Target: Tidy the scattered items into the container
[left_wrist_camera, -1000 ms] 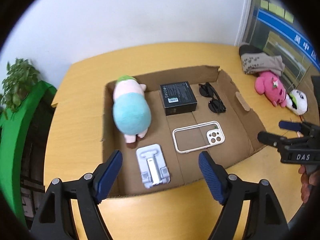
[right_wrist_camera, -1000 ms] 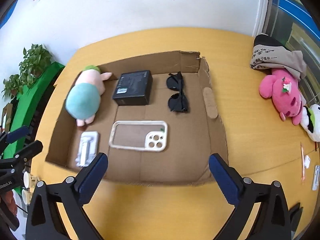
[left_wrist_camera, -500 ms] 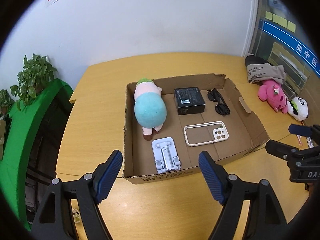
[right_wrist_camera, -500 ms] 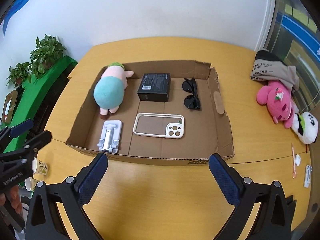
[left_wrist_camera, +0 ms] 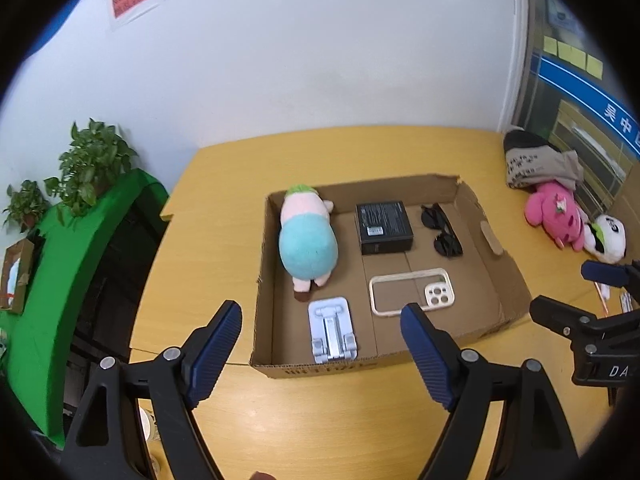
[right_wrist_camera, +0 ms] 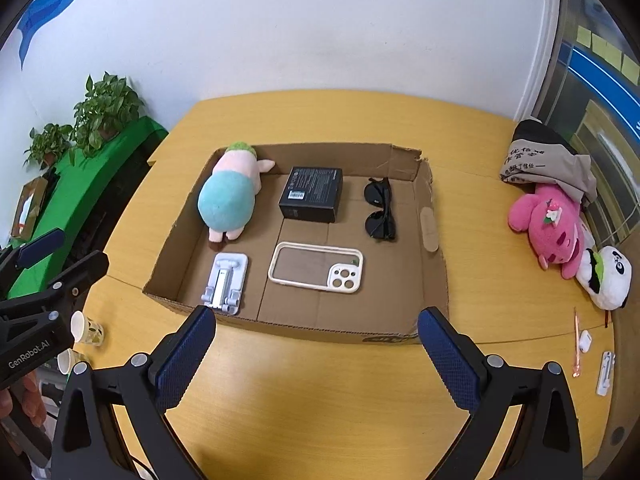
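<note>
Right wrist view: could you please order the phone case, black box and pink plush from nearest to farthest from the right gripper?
From the right gripper:
1. Phone case, front of the carton, just ahead.
2. Black box, toward the carton's back.
3. Pink plush, outside, far right.

White wall (left_wrist_camera: 320, 60), yellow wooden table (right_wrist_camera: 320, 392) — potted plants (right_wrist_camera: 104, 116), green ledge (left_wrist_camera: 80, 248).

Brown cardboard box (right_wrist_camera: 434, 280), black sunglasses (right_wrist_camera: 380, 208), pink plush (right_wrist_camera: 552, 224)
</note>
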{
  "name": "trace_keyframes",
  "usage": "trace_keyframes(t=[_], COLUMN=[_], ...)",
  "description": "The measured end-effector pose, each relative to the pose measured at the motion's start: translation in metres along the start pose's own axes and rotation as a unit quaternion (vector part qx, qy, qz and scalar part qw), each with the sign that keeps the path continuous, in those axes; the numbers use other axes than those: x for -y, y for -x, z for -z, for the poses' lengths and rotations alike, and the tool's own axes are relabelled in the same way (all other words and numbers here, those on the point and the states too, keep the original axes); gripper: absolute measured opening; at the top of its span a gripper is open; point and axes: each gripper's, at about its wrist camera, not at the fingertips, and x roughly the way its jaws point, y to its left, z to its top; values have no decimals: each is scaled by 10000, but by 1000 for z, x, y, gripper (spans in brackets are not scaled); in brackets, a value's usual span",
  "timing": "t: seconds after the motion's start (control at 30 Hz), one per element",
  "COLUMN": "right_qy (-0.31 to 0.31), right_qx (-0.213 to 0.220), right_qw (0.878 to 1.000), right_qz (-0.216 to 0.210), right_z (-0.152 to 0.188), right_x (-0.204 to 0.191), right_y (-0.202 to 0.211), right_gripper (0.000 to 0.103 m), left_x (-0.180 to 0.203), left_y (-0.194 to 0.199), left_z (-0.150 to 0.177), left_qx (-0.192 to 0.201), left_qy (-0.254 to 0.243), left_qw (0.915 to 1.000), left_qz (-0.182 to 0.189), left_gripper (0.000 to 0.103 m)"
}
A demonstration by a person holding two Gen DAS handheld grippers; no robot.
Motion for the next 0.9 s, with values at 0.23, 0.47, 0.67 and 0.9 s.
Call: trace_keyframes(t=[0.23,0.47,0.67,0.9], right_qy=[73,278,385,489], right_qx=[114,250,214,2], right_qw=[9999,9993,9990,9987], right_qz=[-65,-52,2,130], right_z=[-8,-19,-31,-38], right_x=[12,12,12,12], right_y=[17,34,36,14], right_gripper=[102,102,102,102], left_x=[22,41,47,42], left_y=[19,30,24,1], left_z=[-21,-40,-51,-55], left_qx=[78,222,235,81], left_qy=[-10,-226,-330,-135], left_qw=[9997,9989,9988,9988], left_qz=[243,352,272,454], left_gripper=[84,84,84,84])
